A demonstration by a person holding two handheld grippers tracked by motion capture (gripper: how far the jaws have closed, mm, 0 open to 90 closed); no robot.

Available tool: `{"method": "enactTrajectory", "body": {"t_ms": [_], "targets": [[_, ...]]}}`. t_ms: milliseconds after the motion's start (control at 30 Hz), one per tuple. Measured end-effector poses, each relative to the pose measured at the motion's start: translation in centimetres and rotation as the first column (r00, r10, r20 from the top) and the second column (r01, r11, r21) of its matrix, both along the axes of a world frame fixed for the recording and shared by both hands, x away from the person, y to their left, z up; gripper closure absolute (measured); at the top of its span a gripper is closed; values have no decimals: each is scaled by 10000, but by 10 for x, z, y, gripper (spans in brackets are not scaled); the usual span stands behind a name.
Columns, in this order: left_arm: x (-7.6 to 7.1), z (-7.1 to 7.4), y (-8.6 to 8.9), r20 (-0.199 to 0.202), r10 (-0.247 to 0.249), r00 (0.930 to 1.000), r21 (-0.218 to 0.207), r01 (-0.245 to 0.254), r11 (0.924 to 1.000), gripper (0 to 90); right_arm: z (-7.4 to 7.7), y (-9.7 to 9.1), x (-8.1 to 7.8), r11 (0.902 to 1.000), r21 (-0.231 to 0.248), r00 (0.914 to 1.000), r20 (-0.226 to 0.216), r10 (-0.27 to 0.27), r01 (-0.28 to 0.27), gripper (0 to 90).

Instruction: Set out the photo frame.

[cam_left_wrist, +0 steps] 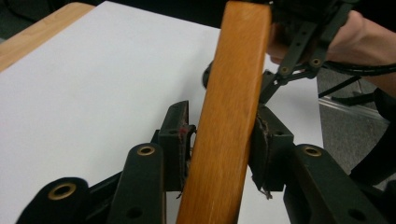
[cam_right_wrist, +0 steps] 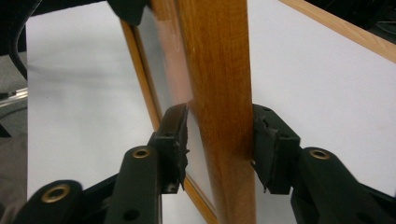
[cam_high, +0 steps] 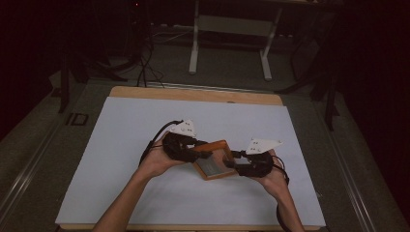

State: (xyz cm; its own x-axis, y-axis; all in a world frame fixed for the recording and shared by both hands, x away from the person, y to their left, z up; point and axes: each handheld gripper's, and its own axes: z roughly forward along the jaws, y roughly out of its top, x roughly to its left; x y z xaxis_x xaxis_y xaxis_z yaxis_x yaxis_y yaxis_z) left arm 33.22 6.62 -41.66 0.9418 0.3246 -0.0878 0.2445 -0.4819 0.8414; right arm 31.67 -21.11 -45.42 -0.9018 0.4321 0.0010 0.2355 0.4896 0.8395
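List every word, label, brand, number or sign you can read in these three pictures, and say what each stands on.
There are none to read.
The wooden picture frame, held between the left gripper and the right gripper, shows bare wood and glass, with no lettering.
The white table cover is blank.
The grey plates on top of the grippers carry small dark marks, too small to read.

The wooden frame (cam_high: 215,159) is warm orange-brown timber with fine grain and a smooth, faintly satin varnish; its pane looks like glass or clear plastic with a dull sheen. The left gripper (cam_left_wrist: 223,140) and the right gripper (cam_right_wrist: 219,140) have matt black plastic jaws, brass-coloured metal rivets, and worn, frayed rubbery pads (cam_left_wrist: 180,135). The white sheet (cam_high: 130,145) is matt and smooth, paper-like. At 12 o'clock, the table edge (cam_high: 193,94) is pale, smooth wood.
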Motion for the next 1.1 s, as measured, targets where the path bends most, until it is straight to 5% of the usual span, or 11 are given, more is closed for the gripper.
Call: {"method": "enactTrajectory", "body": {"t_ms": [233,400,533,633,800,1100], "targets": [[1,0,3,-411,421,9983,-382,-437,9983,432,-2,-5,-7,9998,-174,9996,276,-29,34,649],[-6,-3,7,-219,869,9960,-861,-885,9924,385,-3,-7,-11,9997,-251,9992,404,-12,23,661],[-8,-5,15,-157,1252,9920,-1308,-1262,9834,374,-2,-7,-14,9994,-353,9989,476,17,-1,675],[-7,-12,33,-307,1778,9836,-2006,-1803,9629,370,-3,-9,-15,9990,-445,9989,470,-26,46,678],[-7,-27,46,-562,2118,9757,-2020,-2189,9546,368,-6,-15,-16,9991,-418,9993,363,-51,67,678],[-13,-58,23,-643,1781,9819,-1251,-1850,9747,371,-7,-16,-16,9991,-417,9991,416,-69,87,677]]}}
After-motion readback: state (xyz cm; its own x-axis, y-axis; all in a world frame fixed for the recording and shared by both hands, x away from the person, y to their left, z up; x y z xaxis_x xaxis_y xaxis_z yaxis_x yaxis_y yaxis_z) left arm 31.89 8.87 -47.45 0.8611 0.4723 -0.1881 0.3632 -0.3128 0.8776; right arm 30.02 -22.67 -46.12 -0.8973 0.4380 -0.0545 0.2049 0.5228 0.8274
